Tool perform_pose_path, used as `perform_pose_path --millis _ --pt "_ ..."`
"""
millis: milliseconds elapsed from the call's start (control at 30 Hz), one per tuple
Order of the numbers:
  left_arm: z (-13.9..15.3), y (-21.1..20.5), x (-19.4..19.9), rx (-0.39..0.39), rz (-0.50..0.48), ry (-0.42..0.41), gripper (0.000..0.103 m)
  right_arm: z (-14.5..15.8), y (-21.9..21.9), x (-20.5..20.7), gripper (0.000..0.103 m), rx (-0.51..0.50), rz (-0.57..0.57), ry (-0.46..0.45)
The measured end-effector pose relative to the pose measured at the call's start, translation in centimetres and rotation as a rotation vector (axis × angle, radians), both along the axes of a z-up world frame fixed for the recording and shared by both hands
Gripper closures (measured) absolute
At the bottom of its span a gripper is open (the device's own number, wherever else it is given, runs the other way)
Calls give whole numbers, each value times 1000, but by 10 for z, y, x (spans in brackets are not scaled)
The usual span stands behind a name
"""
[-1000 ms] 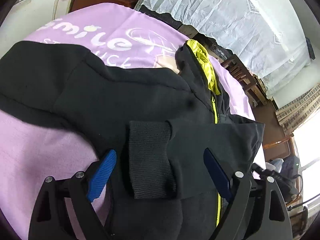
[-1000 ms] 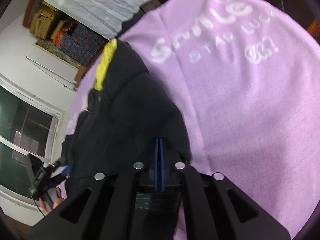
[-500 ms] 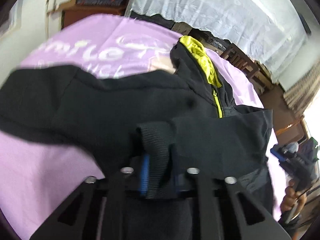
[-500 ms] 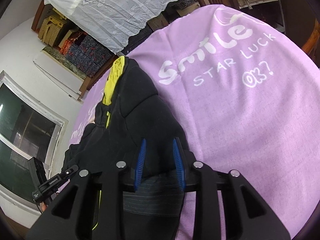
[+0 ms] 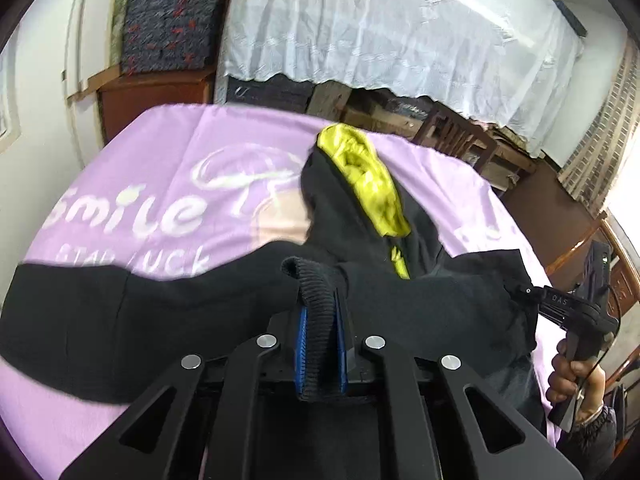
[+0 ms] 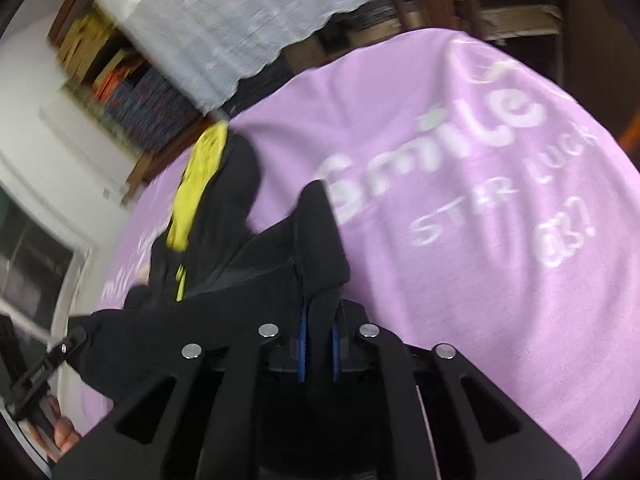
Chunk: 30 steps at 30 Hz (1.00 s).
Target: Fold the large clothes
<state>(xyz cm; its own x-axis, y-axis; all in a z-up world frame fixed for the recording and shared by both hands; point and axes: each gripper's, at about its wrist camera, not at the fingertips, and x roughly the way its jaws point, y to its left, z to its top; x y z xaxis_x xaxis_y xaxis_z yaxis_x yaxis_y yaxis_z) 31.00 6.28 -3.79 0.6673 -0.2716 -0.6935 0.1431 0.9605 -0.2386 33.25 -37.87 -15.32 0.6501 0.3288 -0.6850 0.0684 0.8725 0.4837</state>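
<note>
- Left gripper [image 5: 320,344]: clamped on the ribbed cuff [image 5: 316,300] of the black jacket [image 5: 160,312], blue pads pressed flat against the knit on both sides.
- Right gripper [image 6: 318,346]: having just been closing, now pinched on a fold of the same black jacket [image 6: 256,272], cloth bunched between its blue pads.
- Jacket spread ahead of both grippers on the purple blanket [image 5: 140,168]; bulk of it ahead and to the left of the left gripper, ahead and to the left of the right gripper too.
- Long axis: running away from the grippers, from the held near edge out to the hood with its yellow-green lining [image 5: 360,176] at the far end; yellow zip line [image 5: 398,260] following that axis.
- Nearness: each gripper already at its own hold on the near end; hood end well beyond both, so probably a carry forward along that axis or across it for the next fold.
- Seen from the left wrist, the right gripper sits off to the right at the jacket's edge, gripped by a hand [image 5: 576,384].
- Writing on the blanket: "Smile" in large white letters [image 6: 440,156], under it "STAR LUCK" and something like "OK?", blurred.
- Small white lettering on the right gripper's body in the left wrist view, seemingly "DAS"; too small for certainty.
</note>
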Motion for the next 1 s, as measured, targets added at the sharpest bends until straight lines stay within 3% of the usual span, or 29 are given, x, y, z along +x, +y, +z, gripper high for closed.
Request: perform_pose_path --millis 100,200,267,333,367,433,500,567,633,700,767,800,900,1000 --pt "-14 -16 16 76 -6 21 91 -22 -22 16 92 94 -3 73" --pt "-55 -15 31 144 43 112 91 -33 -33 19 93 160 9 59" --pt "-66 -2 31 88 53 122 89 -29 -39 16 81 167 -18 56" --pt "-59 7 30 68 64 115 89 -19 -44 8 63 104 -73 34" --pt "-55 13 28 61 80 95 86 -13 -44 4 63 75 -77 23" --pt "-51 23 25 44 101 86 86 4 -36 -10 77 -3 -58 -30" --pt "-43 31 21 23 119 68 86 21 -13 -25 91 -89 15 -80" --pt "-32 36 14 -16 112 31 86 29 15 -38 96 -159 113 -109" --pt "-24 28 8 -31 76 11 86 21 41 -46 97 -236 184 -83" --pt "-27 13 5 11 29 15 86 -6 52 -45 98 -296 221 36" --pt "-45 -2 13 101 13 73 85 -10 51 -51 101 -307 234 21" --pt "-58 -4 19 126 21 120 84 -4 43 -52 101 -266 234 43" --pt "-62 2 24 117 45 134 74 6 30 -59 103 -197 200 58" --pt "-63 12 24 51 58 145 74 31 33 -71 97 -174 164 -32"
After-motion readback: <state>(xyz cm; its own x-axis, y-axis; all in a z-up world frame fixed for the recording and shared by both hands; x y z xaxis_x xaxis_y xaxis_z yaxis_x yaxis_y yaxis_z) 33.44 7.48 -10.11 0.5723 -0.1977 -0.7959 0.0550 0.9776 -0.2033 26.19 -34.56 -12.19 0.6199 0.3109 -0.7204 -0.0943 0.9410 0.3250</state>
